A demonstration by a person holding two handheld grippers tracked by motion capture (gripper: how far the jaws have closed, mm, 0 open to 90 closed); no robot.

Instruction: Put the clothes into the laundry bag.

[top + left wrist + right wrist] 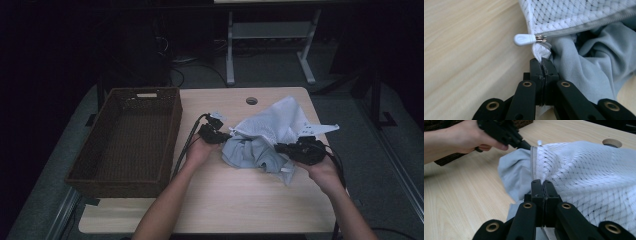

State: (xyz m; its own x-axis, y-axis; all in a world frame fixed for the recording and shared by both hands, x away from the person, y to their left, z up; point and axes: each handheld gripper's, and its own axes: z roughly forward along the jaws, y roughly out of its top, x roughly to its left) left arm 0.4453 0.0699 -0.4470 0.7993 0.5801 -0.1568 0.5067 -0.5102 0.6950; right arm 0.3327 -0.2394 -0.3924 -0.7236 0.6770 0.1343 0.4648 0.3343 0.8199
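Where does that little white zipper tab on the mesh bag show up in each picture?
High view: too small to pick out.
Left gripper view: zipper tab left of centre, just above the shut jaws.
Right gripper view: a white tip at the top of the zipper.
Shared landmark: the white mesh bag.

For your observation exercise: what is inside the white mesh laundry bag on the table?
A light grey garment spills from the open zipper of the mesh bag. How much of it remains inside, and whether anything else is in there, cannot be seen through the mesh.
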